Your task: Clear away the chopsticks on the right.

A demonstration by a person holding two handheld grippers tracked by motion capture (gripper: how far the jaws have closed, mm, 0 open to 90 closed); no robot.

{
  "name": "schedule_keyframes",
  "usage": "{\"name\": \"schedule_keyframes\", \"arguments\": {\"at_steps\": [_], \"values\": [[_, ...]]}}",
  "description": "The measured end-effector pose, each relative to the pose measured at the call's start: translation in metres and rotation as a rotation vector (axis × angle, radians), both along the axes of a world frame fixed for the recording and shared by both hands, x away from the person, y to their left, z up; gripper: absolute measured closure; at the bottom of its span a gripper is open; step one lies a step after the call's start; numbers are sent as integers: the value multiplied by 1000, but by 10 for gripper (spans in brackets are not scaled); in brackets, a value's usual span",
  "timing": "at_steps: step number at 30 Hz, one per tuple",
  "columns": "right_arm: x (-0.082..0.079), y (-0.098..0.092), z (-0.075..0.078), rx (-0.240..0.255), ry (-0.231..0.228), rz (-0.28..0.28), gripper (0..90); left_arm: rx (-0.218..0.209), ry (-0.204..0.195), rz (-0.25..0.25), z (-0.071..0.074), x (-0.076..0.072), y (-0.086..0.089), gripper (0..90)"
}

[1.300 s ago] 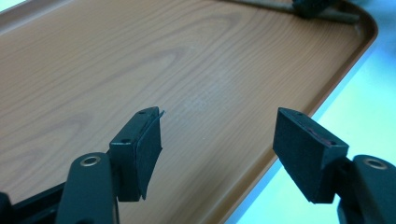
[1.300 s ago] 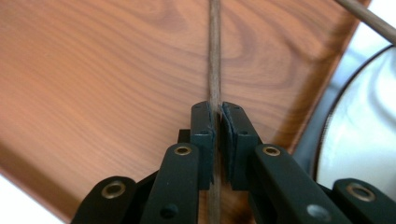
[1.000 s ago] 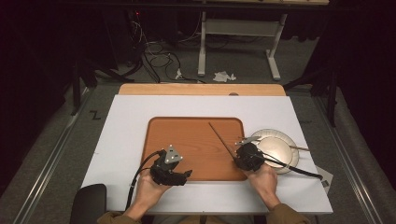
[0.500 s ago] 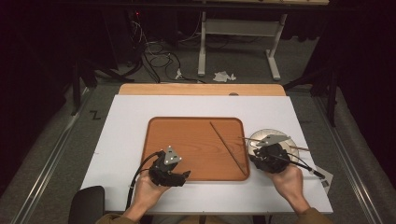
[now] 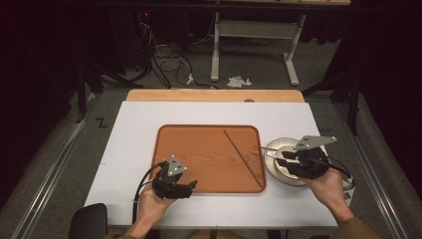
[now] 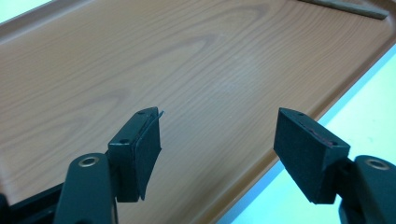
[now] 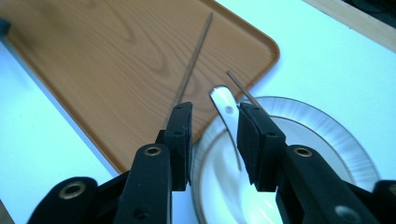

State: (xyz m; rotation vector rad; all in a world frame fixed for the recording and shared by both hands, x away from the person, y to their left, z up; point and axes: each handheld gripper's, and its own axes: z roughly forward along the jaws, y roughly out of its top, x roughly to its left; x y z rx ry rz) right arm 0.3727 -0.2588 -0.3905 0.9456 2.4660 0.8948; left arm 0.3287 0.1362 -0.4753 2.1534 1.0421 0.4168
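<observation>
Chopsticks are the business here: one chopstick (image 5: 243,158) lies slantwise across the right part of the wooden tray (image 5: 199,134), and a second chopstick (image 7: 243,91) rests on the white plate (image 5: 278,172) just right of the tray, its tip poking over the plate's rim toward the tray. A white spoon (image 7: 224,112) lies in the plate beside it.

In the high view the right gripper (image 5: 283,158) hovers over the plate. In the right gripper view its jaws stand partly open with a narrow gap, holding nothing; the spoon's handle and the plate chopstick show in that gap, and whether the pads touch either I cannot tell. The left gripper (image 5: 191,185) rests at the tray's near edge, jaws wide apart and empty over bare wood (image 6: 187,70).

The step in hand looks like picking the second chopstick off the plate to lay it by its mate on the tray. To do that well, the jaws should straddle the chopstick alone (the spoon handle lies very close and could be pinched along with it), so shifting toward the free end near the rim seems wise. Closing squarely across the thin stick should keep it from rolling or swivelling. A low lift over the tray's lip would follow, with the left gripper staying clear.
</observation>
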Motion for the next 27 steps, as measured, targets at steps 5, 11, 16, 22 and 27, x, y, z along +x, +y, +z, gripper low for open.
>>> {"name": "schedule_keyframes", "arguments": {"at_steps": [5, 11, 16, 22, 27], "values": [[2, -21, 4, 20, -10, -33, 669, 10, 2, 0, -1, -1, 0, 317], [6, -36, 7, 9, -19, -62, 686, 6, 5, 9, -1, -3, 2, 318], [13, -50, 8, -27, -22, -91, 711, 7, 15, 11, -3, -3, 3, 318], [23, -72, 3, -37, -18, -150, 727, 10, 19, 15, -3, -2, 4, 318], [33, -89, -6, -43, 6, -197, 730, 12, 20, 19, -4, -2, 4, 318]]}}
